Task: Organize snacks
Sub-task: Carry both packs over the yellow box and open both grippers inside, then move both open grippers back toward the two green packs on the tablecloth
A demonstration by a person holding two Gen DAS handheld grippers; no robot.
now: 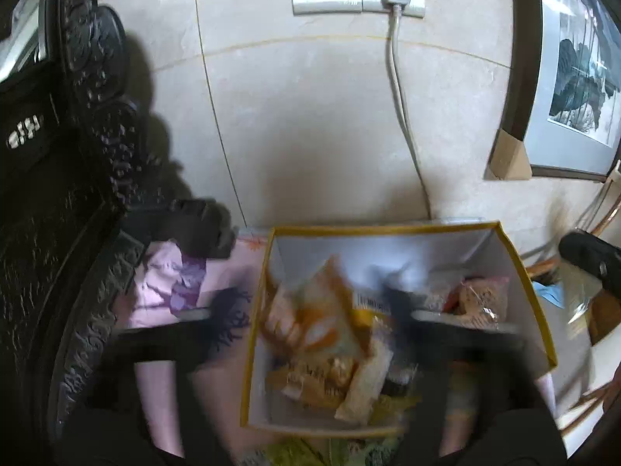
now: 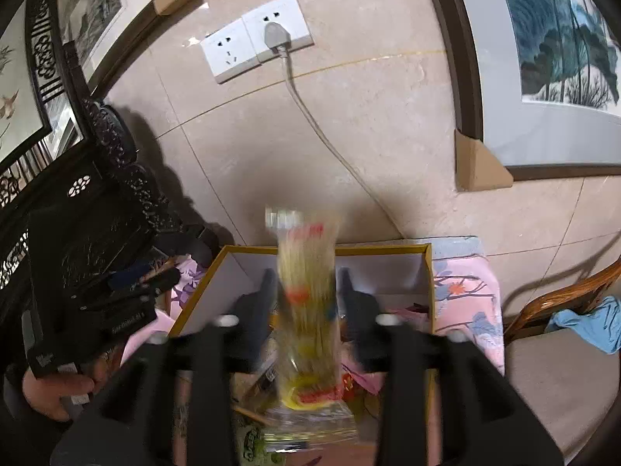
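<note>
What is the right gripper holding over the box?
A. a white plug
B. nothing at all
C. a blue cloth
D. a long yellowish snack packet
D: in the right wrist view, the right gripper has its jaws either side of a long yellowish snack packet, held above the yellow-edged box.

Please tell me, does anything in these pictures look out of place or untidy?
Yes. The snack packets in the yellow-rimmed box lie heaped at slanted angles, not in rows. In the right wrist view, a clear packet of yellow sticks stands on end between the right tongs, rising above the box rim. It is blurred, so the grip is unclear.
</note>
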